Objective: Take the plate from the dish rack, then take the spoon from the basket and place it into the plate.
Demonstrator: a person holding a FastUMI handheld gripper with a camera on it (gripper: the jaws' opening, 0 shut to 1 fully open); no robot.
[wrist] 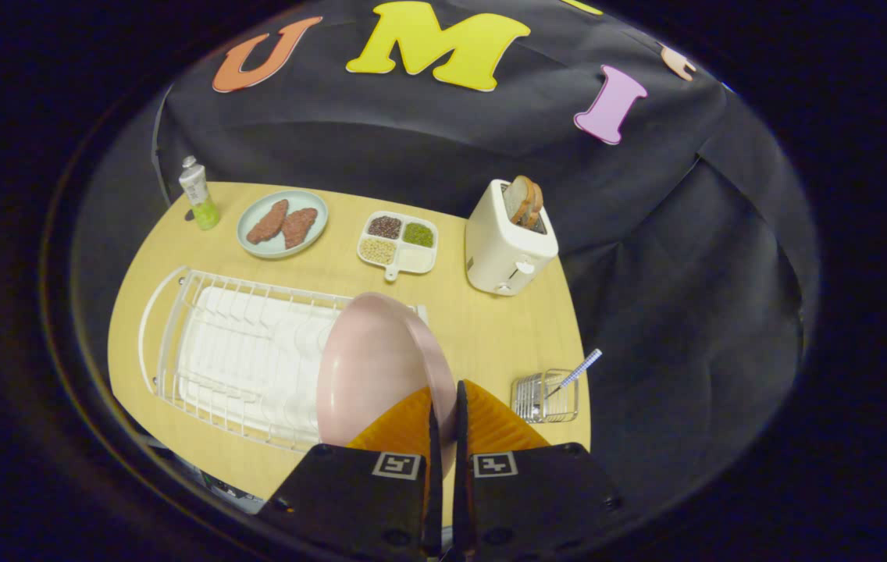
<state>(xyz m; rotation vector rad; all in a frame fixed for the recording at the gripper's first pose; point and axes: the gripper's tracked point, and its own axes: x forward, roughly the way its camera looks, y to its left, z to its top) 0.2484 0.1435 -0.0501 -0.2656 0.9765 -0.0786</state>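
A pink plate [373,367] stands on edge, lifted above the right end of the white wire dish rack [233,351]. My gripper [445,402] is shut on the plate's rim, one finger on each side of it. To the right of the fingers, a small wire basket [545,396] stands near the table's front right corner. A spoon [580,368] with a checked handle leans out of the basket toward the right.
On the far side of the wooden table [482,328] stand a green bottle [198,193], a pale plate with two meat pieces [283,223], a divided tray of grains [398,243] and a white toaster [507,240] holding bread. The table's edge curves close behind the basket.
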